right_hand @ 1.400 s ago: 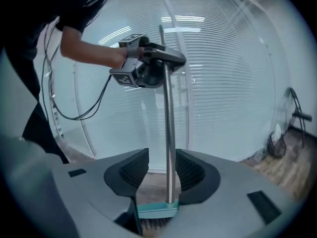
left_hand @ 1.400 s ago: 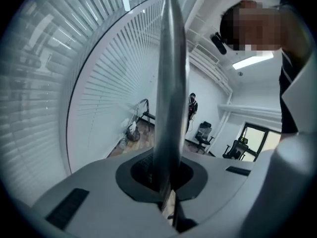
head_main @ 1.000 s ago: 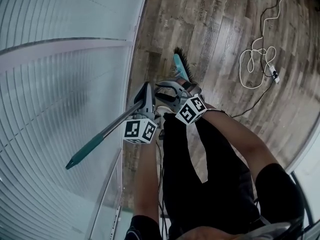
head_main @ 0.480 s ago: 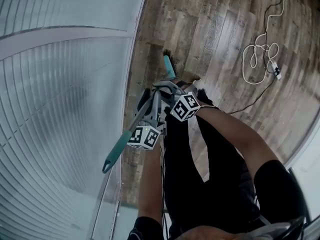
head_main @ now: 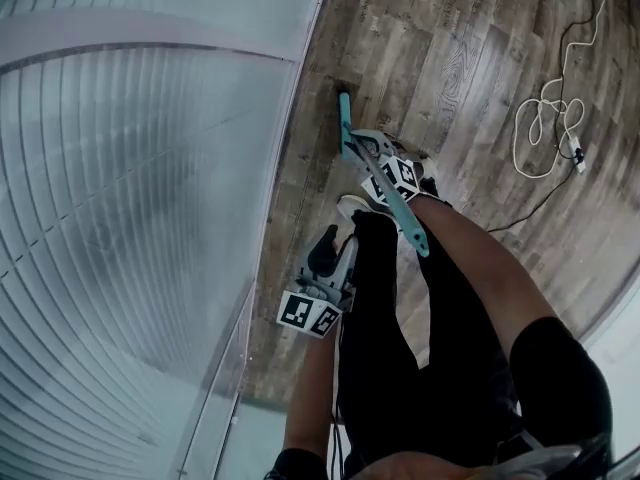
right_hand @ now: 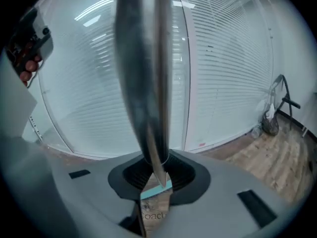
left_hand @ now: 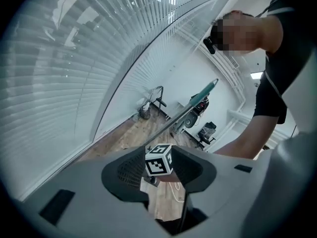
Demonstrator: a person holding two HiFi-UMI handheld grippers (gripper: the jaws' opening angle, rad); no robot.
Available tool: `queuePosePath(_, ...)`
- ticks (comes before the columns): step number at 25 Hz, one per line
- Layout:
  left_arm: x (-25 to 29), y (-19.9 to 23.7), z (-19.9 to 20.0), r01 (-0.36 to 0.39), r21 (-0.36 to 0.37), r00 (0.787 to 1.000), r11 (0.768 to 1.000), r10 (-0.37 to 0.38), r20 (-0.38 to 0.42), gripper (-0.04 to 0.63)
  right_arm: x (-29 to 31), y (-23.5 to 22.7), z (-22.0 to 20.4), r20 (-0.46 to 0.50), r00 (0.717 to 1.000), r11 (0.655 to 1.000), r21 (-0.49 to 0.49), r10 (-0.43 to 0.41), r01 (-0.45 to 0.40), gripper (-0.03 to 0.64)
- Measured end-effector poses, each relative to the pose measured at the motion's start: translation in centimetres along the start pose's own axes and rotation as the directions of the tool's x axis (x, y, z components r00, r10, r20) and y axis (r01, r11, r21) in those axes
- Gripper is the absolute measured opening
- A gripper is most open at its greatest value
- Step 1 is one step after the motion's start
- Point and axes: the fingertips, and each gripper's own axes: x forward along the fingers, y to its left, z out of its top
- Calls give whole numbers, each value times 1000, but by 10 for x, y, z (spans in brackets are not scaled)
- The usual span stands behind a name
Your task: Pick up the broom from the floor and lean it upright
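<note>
One broom (right_hand: 143, 83) in right hand-held gripper (right_hand: 153, 175)

Head view looked steeply down on floor (head_main: 460, 58); both gripper views looked close along own jaws; all shared broom (head_main: 412, 233), blinds (head_main: 130, 188).

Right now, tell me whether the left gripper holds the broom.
No: the left gripper has jaws that have just been opening and stand apart with nothing between them, clear of the broom.

1 broom (head_main: 400, 213), 2 claws: L claw (head_main: 328, 251), R claw (head_main: 362, 148); 1 wht cord (head_main: 545, 118)
</note>
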Motion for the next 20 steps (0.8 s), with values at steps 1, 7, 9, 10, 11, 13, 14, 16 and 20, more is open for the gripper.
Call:
queuePosePath(1, -4, 4, 2, -28, 13, 1000, 1000, 28, 13, 169, 2, -7, -4, -11, 1000, 999, 32, -20, 21, 87)
queuePosePath(7, -27, 30, 23, -172, 70, 977, 983, 161, 141, 156, 24, -30, 0, -59, 996, 975, 204, -71, 82, 87)
queuePosePath(9, -30, 32, 21, -175, 55, 974, 983, 164, 154, 156, 34, -33, 5, -79, 994, 980, 176, -76, 89, 87)
queuePosePath(10, -32, 31, 23, -179, 61, 972, 982, 167, 165, 156, 40, -33, 9, -78, 994, 983, 160, -74, 85, 87)
queuePosePath(11, -35, 30, 25, -186, 72, 969, 980, 170, 181, 150, 47, -33, 13, -75, 995, 986, 146, -69, 80, 87)
queuePosePath(13, -37, 34, 27, -190, 87, 963, 978, 168, 210, 138, 68, -31, 19, -69, 996, 993, 105, -48, 55, 87)
queuePosePath(14, -37, 37, 26, -188, 86, 961, 978, 165, 222, 133, 80, -28, 21, -68, 997, 996, 80, -30, 35, 87)
queuePosePath(16, -36, 42, 26, -181, 82, 958, 980, 156, 242, 119, 98, -24, 26, -63, 998, 999, 45, -2, 5, 89)
queuePosePath(20, -36, 48, 27, -142, 60, 957, 988, 121, 263, 101, 119, -20, 36, -46, 999, 999, 45, 2, 1, 89)
